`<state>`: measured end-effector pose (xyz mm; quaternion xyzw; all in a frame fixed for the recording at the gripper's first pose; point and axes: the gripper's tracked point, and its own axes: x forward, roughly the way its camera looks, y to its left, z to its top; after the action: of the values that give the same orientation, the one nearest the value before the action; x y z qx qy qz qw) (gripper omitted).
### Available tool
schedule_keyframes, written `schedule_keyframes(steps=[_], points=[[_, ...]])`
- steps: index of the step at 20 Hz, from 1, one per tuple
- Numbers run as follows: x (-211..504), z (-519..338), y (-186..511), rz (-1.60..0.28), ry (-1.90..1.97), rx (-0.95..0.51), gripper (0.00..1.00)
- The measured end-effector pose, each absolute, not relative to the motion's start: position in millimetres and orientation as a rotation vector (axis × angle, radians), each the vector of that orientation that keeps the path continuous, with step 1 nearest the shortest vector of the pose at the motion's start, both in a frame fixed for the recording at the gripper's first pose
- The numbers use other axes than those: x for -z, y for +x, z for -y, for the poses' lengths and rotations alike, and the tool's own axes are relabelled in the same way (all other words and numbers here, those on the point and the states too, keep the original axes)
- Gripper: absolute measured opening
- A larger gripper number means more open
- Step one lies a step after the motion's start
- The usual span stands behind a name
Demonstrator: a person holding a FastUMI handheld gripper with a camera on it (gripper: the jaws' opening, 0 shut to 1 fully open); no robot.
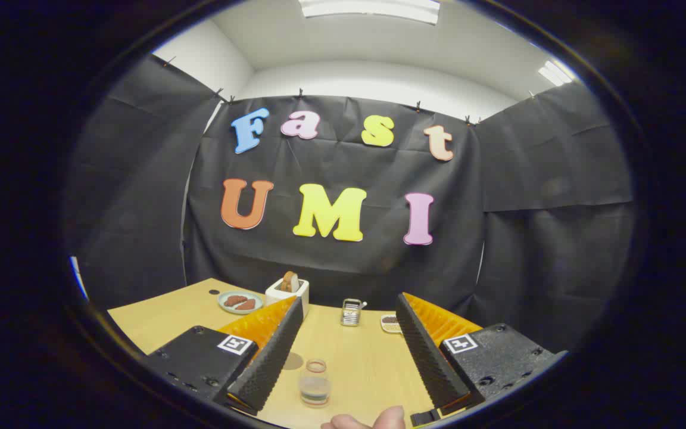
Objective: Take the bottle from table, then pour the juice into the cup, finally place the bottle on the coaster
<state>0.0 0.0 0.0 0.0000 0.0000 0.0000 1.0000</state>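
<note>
Gripper (349, 313) spread wide, fingers (271, 351) well apart, grasping nothing, raised above a light wooden table (373, 363). Between the fingers, low and near, a small clear cup (315, 382) standing upright on the tabletop, with a reddish rim and a shallow layer of darker liquid at the bottom; touching neither finger. Just beside the cup, toward the left finger, a round dark patch on the wood, too dim to name. Nearest of all, below the cup, a fingertip of a person's hand (373, 420) poking in.

Beyond the fingers, toward the far edge of the table: a small metal wire basket (351, 312), upright, between the two fingertips; beside it to the right, a small pale dish (390, 323) with a dark grid pattern, partly hidden behind the right finger. Farther left, a white toaster (287, 291) with a slice of bread (289, 280) standing in its slot, and next to it a pale plate (239, 302) carrying two reddish-brown pieces of food. Black cloth wall (343, 262) behind the table.
</note>
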Motion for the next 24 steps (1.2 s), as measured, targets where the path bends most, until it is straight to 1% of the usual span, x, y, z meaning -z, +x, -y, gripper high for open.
schedule_keyframes(steps=[8,13,16,24], points=[[8.0,-7.9,4.5,0.017,-0.020,0.012,1.00],[23.6,-19.0,9.9,-0.018,0.003,-0.034,1.00],[21.7,-7.4,9.8,-0.009,0.025,-0.020,1.00],[46.5,9.6,-3.3,-0.005,0.064,-0.014,1.00]])
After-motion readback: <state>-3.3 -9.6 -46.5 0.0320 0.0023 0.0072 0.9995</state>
